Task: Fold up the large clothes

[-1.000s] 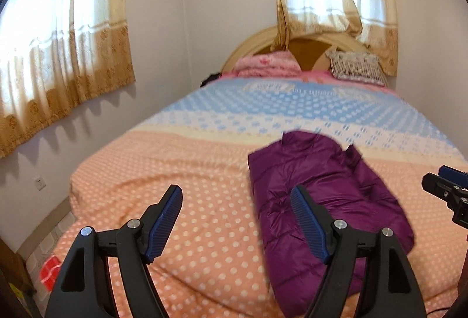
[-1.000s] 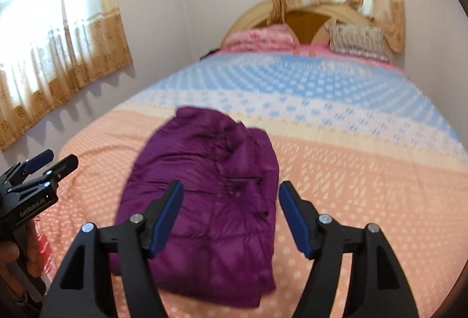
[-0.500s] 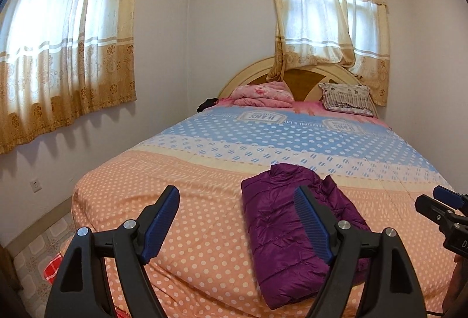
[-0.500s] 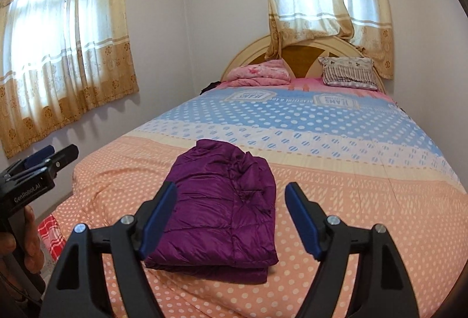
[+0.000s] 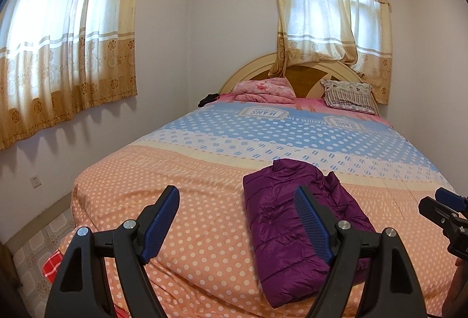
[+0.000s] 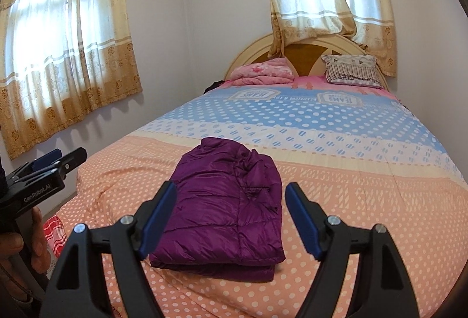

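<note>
- Purple quilted down jacket [image 6: 225, 201] lies folded into a compact rectangle on the orange polka-dot end of the bed [image 6: 365, 201], its collar end toward the headboard [image 6: 304, 51].
- Left gripper [image 5: 237, 214] is raised above the near edge of the bed with its blue-padded fingers [image 5: 163, 218] spread wide, nothing between them; the jacket [image 5: 292, 230] sits beyond and to the right of them, apart from the pads.
- Right gripper [image 6: 231, 209] also has its fingers [image 6: 304, 224] spread wide and holds nothing; the jacket shows in the gap, lying on the bed beyond them and not touched.
- Each gripper appears at the edge of the other's view, and a hand [image 6: 26, 242] grips the left one's handle.
- Bedspread runs from orange dots near the foot through a cream band to blue dots.
- Pink folded blanket [image 5: 264, 89] and a striped pillow [image 5: 349, 95] rest against the headboard.
- Gold-trimmed curtains [image 5: 67, 34] hang over both windows.
</note>
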`<action>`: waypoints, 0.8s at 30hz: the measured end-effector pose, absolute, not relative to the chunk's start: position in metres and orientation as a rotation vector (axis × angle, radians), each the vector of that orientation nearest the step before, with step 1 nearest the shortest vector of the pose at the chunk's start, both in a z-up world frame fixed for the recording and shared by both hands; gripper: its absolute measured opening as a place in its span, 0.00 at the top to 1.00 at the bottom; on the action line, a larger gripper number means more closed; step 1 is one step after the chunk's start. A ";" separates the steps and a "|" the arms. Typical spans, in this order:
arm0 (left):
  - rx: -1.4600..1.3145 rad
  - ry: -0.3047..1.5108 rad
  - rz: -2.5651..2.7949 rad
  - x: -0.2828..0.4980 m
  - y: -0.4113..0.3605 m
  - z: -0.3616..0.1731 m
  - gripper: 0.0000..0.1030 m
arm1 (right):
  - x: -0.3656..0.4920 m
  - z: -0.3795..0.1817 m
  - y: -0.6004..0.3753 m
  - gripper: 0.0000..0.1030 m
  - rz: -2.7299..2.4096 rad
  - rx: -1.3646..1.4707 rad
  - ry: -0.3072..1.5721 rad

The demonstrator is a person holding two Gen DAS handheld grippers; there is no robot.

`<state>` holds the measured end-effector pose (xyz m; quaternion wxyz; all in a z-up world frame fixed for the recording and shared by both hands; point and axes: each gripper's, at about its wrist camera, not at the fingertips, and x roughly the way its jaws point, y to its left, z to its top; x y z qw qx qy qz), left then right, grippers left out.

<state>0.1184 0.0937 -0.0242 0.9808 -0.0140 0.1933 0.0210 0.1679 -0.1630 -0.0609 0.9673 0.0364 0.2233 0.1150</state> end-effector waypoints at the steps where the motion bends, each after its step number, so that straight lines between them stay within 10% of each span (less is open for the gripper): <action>1: -0.028 0.389 0.043 0.118 0.093 -0.024 0.21 | 0.168 -0.061 -0.163 0.23 0.233 0.075 0.452; 24: -0.028 0.391 0.046 0.121 0.092 -0.027 0.21 | 0.167 -0.064 -0.162 0.22 0.237 0.080 0.457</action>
